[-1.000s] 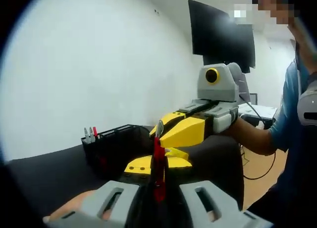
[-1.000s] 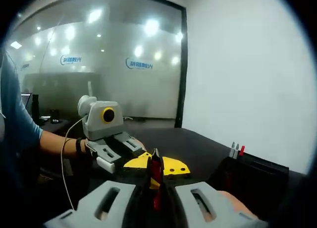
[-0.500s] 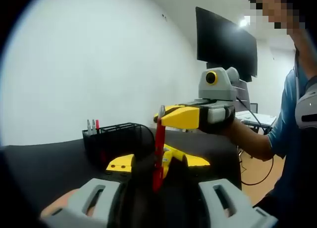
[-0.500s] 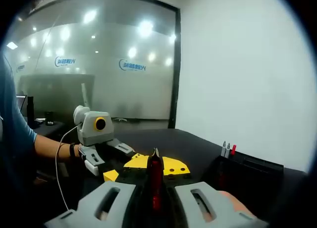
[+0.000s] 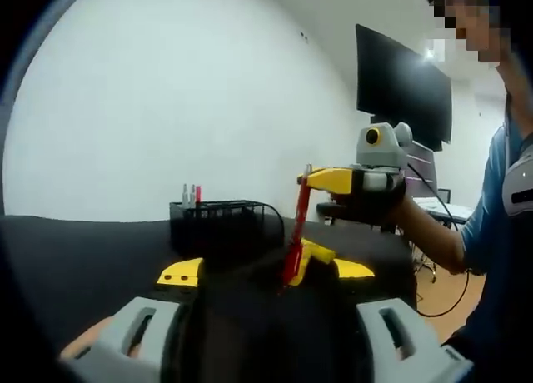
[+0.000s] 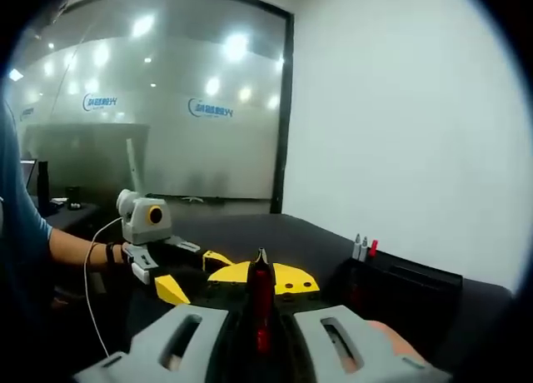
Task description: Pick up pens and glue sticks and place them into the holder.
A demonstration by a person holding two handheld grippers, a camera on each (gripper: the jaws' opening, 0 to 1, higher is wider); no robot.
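Note:
A red pen hangs slanted from the yellow jaws of my right gripper, which reaches in from the right and is shut on the pen's top end. My left gripper stands open, its yellow tips wide apart on either side of the pen's lower end. In the right gripper view the red pen lies clamped between my right gripper, and my left gripper shows at the left with its jaws spread. The black mesh holder stands on the table with three pens upright in it; the holder sits right of the jaws.
A black table carries everything; its far edge is at the right. A dark monitor stands behind the right gripper. A person's forearm holds that gripper. A white wall and a glass partition lie beyond.
My left gripper's jaws have spread and let go of the red pen, which stays in the right gripper. The two grippers have drawn apart.

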